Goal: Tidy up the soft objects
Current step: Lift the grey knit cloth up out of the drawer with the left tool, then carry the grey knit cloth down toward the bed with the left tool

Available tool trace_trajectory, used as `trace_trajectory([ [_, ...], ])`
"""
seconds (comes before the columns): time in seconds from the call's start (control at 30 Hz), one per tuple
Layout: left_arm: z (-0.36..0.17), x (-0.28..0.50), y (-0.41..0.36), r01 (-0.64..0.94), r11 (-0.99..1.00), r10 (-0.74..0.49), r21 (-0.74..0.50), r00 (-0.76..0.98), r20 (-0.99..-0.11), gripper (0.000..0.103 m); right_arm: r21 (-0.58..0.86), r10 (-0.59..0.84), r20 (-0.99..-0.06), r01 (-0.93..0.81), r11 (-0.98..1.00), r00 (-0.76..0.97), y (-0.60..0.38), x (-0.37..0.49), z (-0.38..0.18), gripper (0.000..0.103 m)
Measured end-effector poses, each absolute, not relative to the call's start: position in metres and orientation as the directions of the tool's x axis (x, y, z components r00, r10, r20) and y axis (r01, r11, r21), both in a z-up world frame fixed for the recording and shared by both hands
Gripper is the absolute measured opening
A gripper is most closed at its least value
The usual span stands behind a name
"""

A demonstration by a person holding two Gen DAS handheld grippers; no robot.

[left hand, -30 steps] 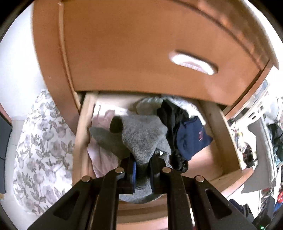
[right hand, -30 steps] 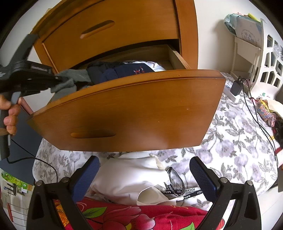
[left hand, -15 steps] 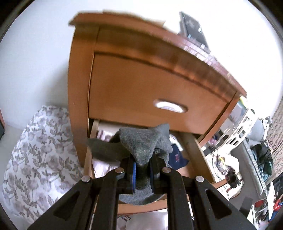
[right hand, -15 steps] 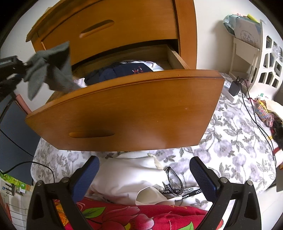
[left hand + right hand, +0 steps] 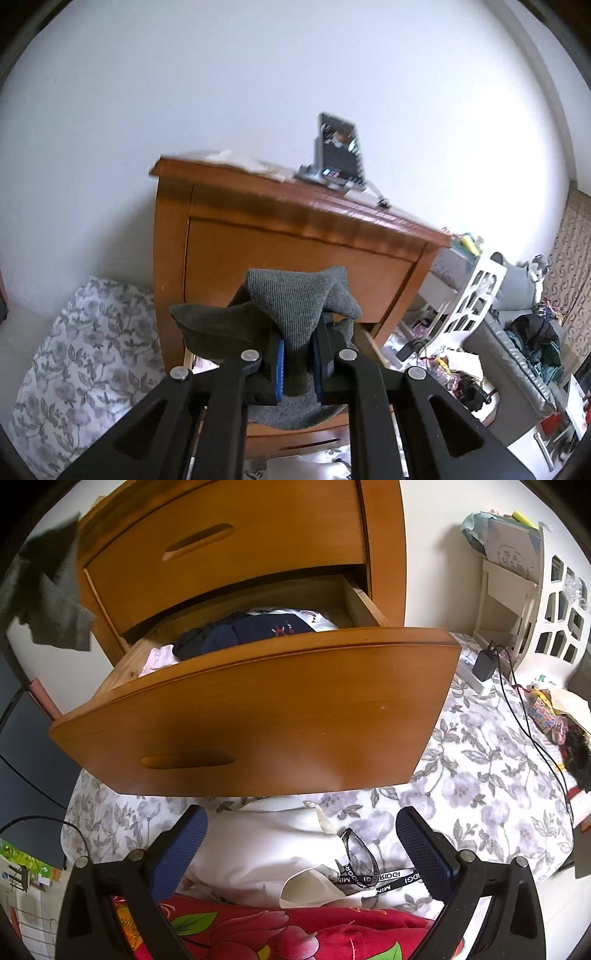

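**Left gripper** [image 5: 297, 363]: jaws clamped on a grey knitted garment [image 5: 295, 306], which bunched above the blue pads and hung a little below them. In the right wrist view the same garment [image 5: 48, 590] hung in the air at ten o'clock, clear of the open drawer and to the left of the dresser.

**Right gripper** [image 5: 301, 849]: jaws spread wide, nothing between the blue pads [image 5: 421, 853]. It was held over a white cloth bag [image 5: 266, 849] lying on the bed.

**Dresser** [image 5: 258, 535]: orange-brown wood, two drawers with recessed slot handles. The upper drawer was shut; the lower drawer [image 5: 258, 716] was pulled out over the bed.

**Lower drawer contents:** a navy garment with a small red print [image 5: 258, 631] at the centre, a white garment [image 5: 314, 614] behind it toward one o'clock, and a pale pink fabric [image 5: 159, 657] at the left end. All lay inside the drawer.

**Dresser top**, left wrist view: a phone on a stand [image 5: 338, 155], screen lit, at twelve o'clock, with pale papers [image 5: 243, 162] just beside it to the left.

**Bed:** floral grey-and-white sheet [image 5: 480, 768]. On it lay the bag, a black lanyard with white lettering [image 5: 373, 875] at five o'clock touching the bag, and a red floral cloth [image 5: 295, 934] at six o'clock.

**At two o'clock:** a black charger with its cable [image 5: 484, 664] and a white lattice-sided chair [image 5: 557, 620].
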State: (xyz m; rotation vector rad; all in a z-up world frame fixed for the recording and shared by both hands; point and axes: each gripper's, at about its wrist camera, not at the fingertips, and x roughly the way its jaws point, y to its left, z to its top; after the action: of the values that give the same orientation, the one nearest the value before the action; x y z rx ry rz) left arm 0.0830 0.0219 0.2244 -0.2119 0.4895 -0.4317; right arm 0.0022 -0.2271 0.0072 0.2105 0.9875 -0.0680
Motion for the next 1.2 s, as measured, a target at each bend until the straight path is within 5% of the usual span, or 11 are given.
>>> trace_trajectory([
  [0.6,0.265,0.006,0.041,0.369,0.889,-0.446,-0.272,0.834,-0.324,0.012,0.138,0.022,-0.831,0.167,0.976,0.556,-0.227,0.0,0.01,0.103],
  [1.2,0.206,0.001,0.036,0.339,0.889,-0.454,-0.307,0.737,-0.501,0.012,0.111,-0.003,-0.829,0.17,0.979,0.56,-0.225,-0.002,0.012,0.103],
])
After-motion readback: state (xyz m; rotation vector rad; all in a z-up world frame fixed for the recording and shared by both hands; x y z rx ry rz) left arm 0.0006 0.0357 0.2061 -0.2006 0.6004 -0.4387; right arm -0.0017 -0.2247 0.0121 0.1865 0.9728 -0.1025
